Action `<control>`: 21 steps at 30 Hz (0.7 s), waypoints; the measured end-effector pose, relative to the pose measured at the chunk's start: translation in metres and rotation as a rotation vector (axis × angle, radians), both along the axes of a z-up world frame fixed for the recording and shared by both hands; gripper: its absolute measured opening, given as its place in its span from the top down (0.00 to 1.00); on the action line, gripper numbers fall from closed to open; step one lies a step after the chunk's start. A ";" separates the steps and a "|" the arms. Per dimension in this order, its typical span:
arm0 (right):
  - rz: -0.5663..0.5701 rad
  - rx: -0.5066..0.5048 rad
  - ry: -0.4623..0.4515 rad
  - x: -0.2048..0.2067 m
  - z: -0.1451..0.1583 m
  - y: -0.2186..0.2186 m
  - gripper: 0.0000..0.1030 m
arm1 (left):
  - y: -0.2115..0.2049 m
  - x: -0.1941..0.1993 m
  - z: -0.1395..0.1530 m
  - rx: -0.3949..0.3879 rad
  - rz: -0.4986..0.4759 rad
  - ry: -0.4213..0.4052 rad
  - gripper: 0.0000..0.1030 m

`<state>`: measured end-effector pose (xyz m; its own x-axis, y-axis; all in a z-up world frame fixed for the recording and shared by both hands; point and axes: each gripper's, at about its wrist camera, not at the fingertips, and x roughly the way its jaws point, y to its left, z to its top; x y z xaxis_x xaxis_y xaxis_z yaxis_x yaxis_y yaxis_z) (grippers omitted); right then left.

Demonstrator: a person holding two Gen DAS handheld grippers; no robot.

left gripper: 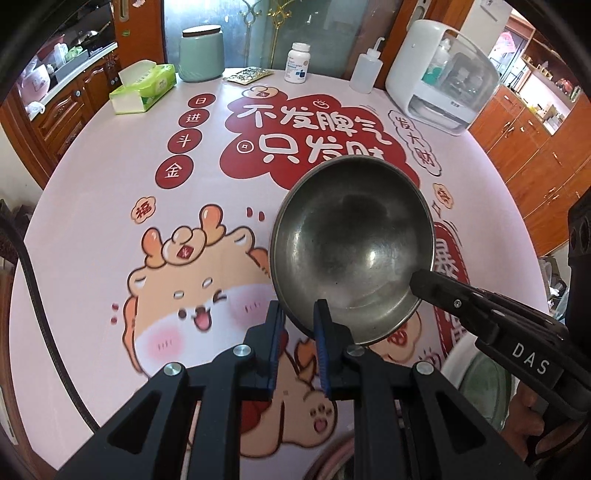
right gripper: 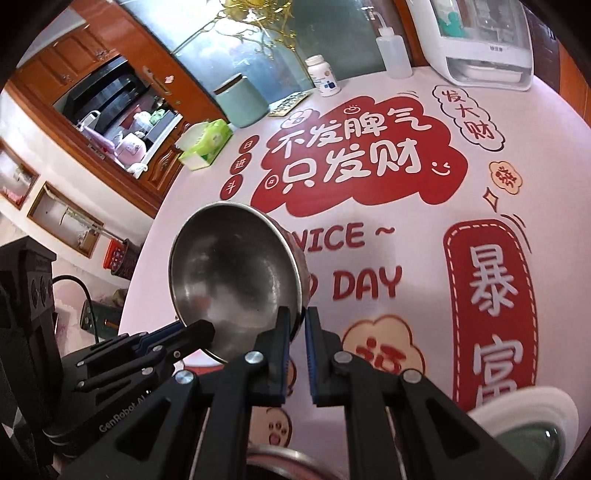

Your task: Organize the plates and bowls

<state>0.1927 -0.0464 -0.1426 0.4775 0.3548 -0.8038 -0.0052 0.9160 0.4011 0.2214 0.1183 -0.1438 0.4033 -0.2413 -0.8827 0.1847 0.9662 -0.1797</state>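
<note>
Steel bowl (left gripper: pixel 352 254) raised above the middle of the tabletop (left gripper: pixel 110 206), its rim clamped by left hand-held gripper (left gripper: pixel 299 314) and right hand-held gripper (right gripper: pixel 297 321). Not yet set down; stacking evidently remains, with other dishes (right gripper: pixel 532 435) at the near edge.

Bright daylight from the frosted glass door (left gripper: pixel 295 33) at the far side lights both views evenly, glinting softly inside the dull round steel bowl (left gripper: pixel 351 251), while fisheye curvature bends the edges and black vignetting fills the corners.
</note>
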 end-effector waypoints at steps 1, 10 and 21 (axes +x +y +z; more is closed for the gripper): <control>0.002 -0.002 -0.005 -0.006 0.003 0.001 0.92 | 0.000 -0.004 0.002 0.000 -0.001 -0.004 0.85; 0.011 -0.005 -0.036 -0.044 0.020 0.000 0.92 | 0.002 -0.052 0.021 -0.008 -0.013 -0.052 0.85; 0.020 -0.013 -0.042 -0.093 0.026 -0.003 0.92 | -0.003 -0.102 0.030 -0.014 -0.023 -0.073 0.85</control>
